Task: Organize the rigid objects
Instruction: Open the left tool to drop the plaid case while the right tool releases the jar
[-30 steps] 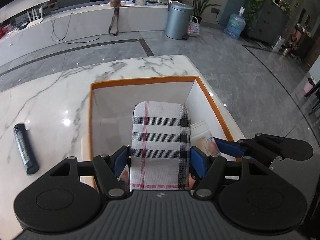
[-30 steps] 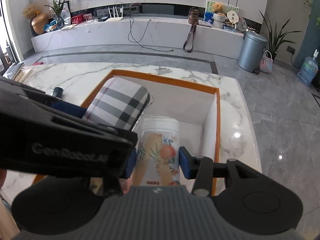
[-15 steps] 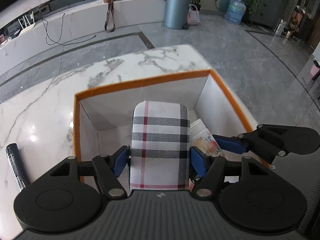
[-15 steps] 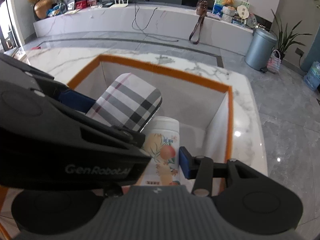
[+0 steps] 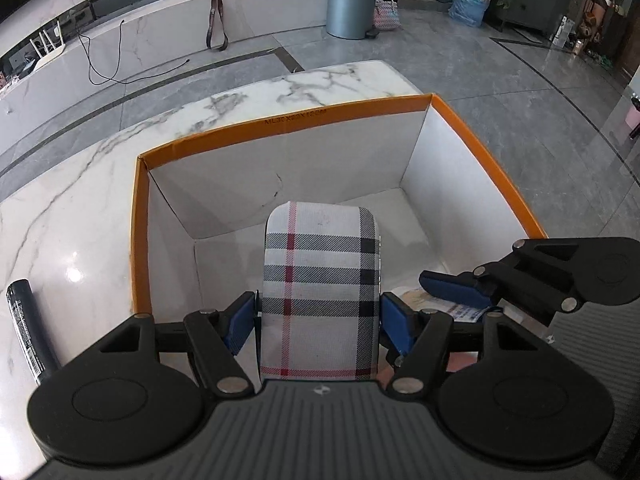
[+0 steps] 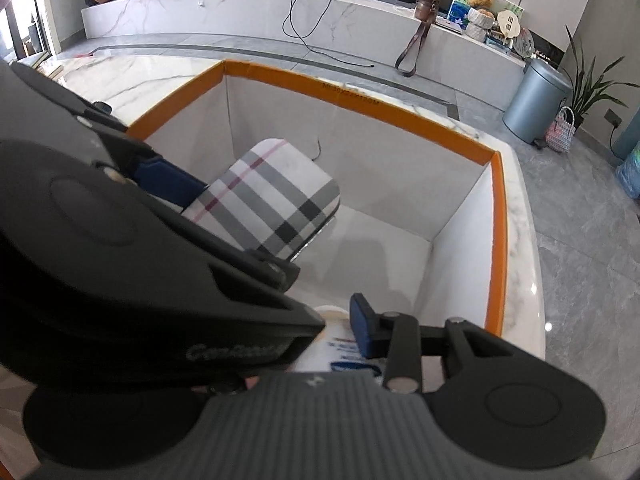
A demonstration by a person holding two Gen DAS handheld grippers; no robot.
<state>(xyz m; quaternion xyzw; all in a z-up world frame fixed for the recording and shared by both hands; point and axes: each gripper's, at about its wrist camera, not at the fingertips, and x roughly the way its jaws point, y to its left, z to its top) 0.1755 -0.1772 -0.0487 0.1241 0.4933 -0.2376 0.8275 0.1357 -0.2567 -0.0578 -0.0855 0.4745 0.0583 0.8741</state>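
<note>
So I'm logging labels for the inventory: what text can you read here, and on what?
"GenRobot", partly hidden: side of the black left gripper.
"ML30X20X120M", blurred, uncertain: rim of the orange-edged white cardboard box.
Unreadable: print on the black cylinder and the white bottle.

Case [image 5: 320,280] inside box [image 5: 140,220], bottle [image 6: 340,348] apparently to its right.

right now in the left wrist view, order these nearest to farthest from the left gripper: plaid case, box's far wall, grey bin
1. plaid case, between the left gripper pads
2. box's far wall, straight ahead, beyond the case
3. grey bin, on the floor past the table, upper right
</note>
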